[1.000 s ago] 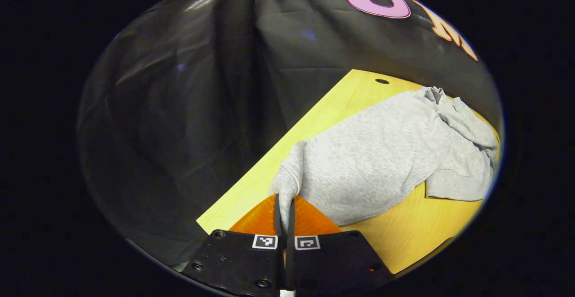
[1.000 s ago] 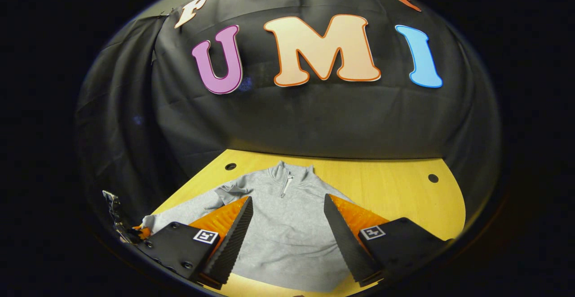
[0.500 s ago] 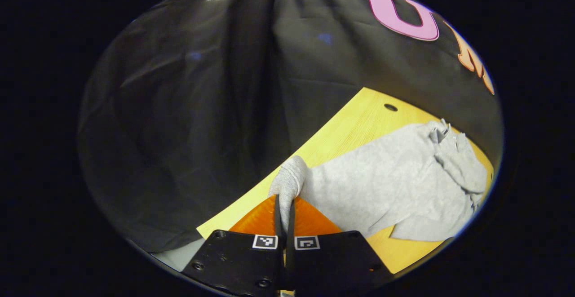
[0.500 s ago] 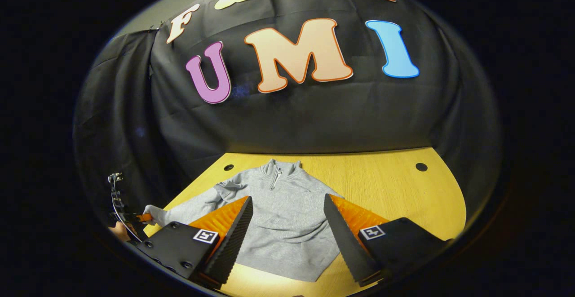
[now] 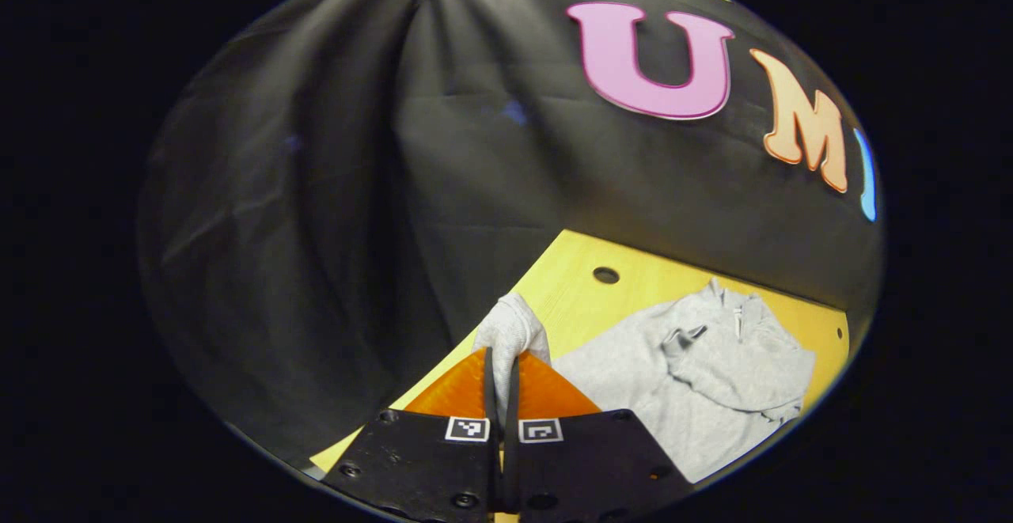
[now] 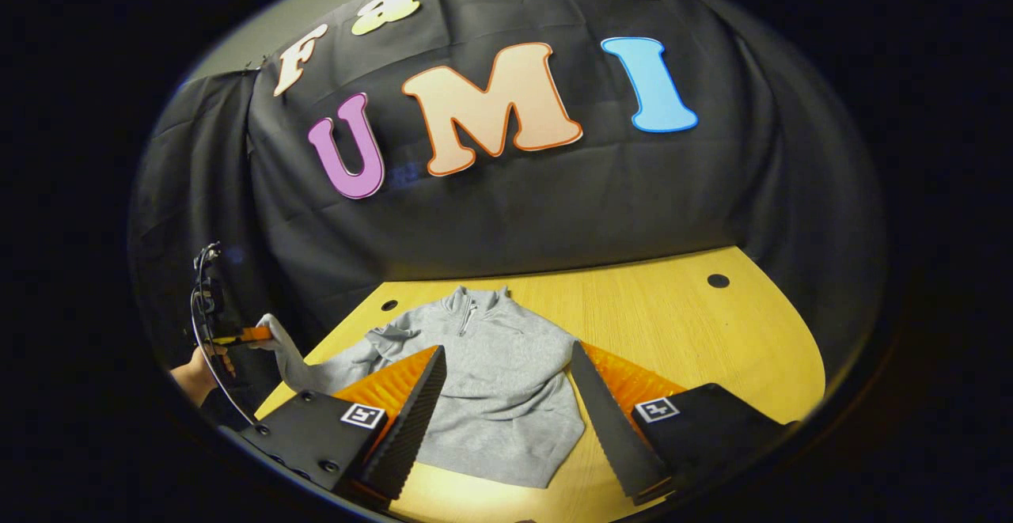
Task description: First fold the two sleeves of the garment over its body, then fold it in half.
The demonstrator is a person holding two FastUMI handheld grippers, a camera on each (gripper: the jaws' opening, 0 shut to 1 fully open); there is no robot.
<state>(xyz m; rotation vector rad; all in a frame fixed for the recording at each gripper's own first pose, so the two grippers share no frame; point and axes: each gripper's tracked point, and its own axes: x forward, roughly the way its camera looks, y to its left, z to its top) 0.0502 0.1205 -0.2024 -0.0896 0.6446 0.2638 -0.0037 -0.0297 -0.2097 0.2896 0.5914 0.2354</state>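
Fingers of the left gripper (image 5: 502, 365) are pinched together on the cuff (image 5: 513, 327) of the grey quarter-zip sweatshirt (image 6: 491, 373), lifting that sleeve off the counter (image 6: 681, 333); the sweatshirt's body lies flat on the counter, its other sleeve already across the chest. Soft and light, it should drape and crease easily, so cuffs and hem corners look like the best holds. Near its hem, the right gripper (image 6: 506, 404) hovers, fingers wide apart. No readable label shows on the sweatshirt.

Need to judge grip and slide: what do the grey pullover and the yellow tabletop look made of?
Grey zip-neck pullover: soft heathered knit, probably cotton fleece; it drapes and wrinkles, with a ribbed cuff. Yellow tabletop: wood or wood-look laminate, with fine straight grain and a smooth matte face.
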